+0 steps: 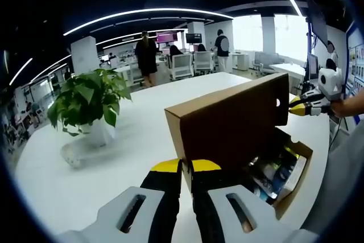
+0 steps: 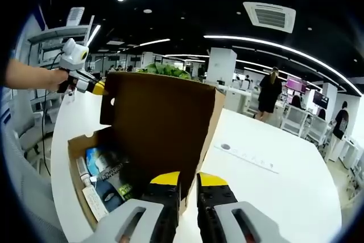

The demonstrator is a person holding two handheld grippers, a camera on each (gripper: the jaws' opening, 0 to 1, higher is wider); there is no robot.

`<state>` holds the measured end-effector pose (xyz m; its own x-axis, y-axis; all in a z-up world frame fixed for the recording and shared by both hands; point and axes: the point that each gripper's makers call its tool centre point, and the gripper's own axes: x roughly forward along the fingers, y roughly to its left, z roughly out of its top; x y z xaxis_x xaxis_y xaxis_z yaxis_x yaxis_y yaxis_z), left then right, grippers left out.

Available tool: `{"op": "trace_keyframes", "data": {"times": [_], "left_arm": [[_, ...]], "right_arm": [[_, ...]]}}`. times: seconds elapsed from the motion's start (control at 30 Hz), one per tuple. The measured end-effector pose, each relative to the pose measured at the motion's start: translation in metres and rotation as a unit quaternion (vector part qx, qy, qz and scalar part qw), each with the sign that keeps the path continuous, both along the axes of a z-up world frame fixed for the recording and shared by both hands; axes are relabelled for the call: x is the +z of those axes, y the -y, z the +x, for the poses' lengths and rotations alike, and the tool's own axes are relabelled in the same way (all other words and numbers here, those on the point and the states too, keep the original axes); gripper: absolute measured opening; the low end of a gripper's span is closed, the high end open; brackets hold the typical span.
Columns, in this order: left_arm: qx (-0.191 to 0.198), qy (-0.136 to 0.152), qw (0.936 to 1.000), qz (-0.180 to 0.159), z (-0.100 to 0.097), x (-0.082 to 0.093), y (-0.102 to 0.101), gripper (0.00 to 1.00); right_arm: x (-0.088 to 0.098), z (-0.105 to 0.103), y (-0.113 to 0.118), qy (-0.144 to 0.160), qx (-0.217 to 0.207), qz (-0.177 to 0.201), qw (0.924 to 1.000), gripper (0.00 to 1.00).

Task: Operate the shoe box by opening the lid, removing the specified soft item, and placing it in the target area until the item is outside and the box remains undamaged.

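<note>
Now your left gripper (image 1: 186, 169) and right gripper (image 2: 188, 181) each pinch a corner of the raised lid (image 1: 230, 123); shoe box (image 2: 85, 197) sits open beneath; next, free one gripper and reach for the packets (image 2: 105, 177) inside.

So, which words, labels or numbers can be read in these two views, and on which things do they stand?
No text can be read.
Items in the shoe box: the blue pack carries print, too blurred to read.
White strip in the box: small marks, illegible.
Sticker on the white table: too small to read.
Lid: plain brown, no print.
Distant pink screen: blurred.
</note>
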<state>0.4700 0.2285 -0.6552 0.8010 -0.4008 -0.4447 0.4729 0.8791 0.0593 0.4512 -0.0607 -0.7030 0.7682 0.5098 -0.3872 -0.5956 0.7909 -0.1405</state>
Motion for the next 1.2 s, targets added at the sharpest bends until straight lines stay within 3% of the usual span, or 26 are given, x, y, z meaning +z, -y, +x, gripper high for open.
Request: {"op": "trace_keyframes", "data": {"times": [0.6, 1.2], "left_arm": [[0.0, -0.002, 1.0, 0.0, 0.014, -0.003, -0.001, 0.03], [0.004, -0.005, 0.9999, -0.009, 0.019, -0.01, -0.002, 0.04]], "right_arm": [[-0.029, 0.009, 0.0, -0.026, -0.008, -0.013, 0.9996, 0.0], [-0.027, 0.012, 0.002, -0.02, -0.007, -0.021, 0.9995, 0.0]]}}
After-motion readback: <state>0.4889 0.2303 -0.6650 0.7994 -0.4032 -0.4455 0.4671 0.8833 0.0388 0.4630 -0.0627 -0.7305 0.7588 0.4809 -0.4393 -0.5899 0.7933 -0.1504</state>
